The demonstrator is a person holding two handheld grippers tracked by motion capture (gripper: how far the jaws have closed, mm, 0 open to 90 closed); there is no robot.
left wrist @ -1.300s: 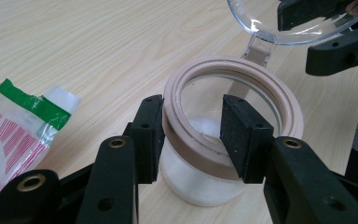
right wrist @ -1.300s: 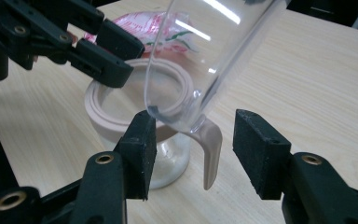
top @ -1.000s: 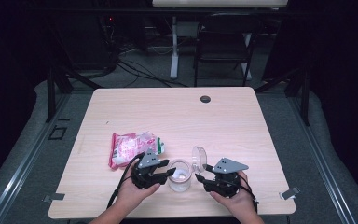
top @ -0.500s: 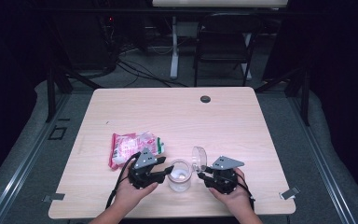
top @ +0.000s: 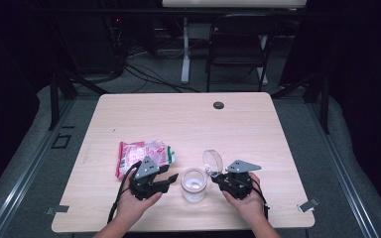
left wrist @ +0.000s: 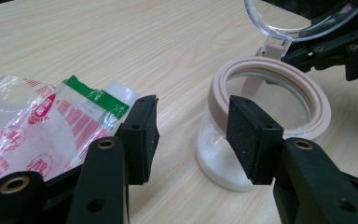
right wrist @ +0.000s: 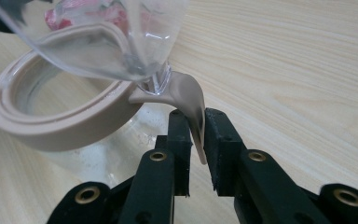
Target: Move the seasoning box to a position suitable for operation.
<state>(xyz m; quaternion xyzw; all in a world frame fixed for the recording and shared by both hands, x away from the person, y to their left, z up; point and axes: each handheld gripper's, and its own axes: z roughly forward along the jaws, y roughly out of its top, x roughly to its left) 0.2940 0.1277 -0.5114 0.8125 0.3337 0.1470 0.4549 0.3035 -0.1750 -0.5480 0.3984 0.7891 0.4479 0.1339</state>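
A clear jar [top: 194, 184] with a beige rim [left wrist: 324, 107] stands near the table's front edge, with white powder in its bottom. Its clear hinged lid [top: 212, 161] is tipped up and open. My right gripper [right wrist: 196, 126] is shut on the beige tab [right wrist: 191, 100] at the lid's hinge; in the high view the right gripper [top: 214, 176] is just right of the jar. My left gripper [left wrist: 193, 126] stands open just left of the jar, with nothing between its pads. In the high view the left gripper [top: 171, 177] sits between jar and bag.
A red, white and green plastic bag [top: 141, 154] lies left of the jar, close behind my left gripper. A small black disc [top: 219, 105] sits near the table's far edge. A chair [top: 238, 49] stands beyond the table.
Both grippers have shifted only slightly near the jar. The lid stays raised and the right gripper keeps its hold on the tab.
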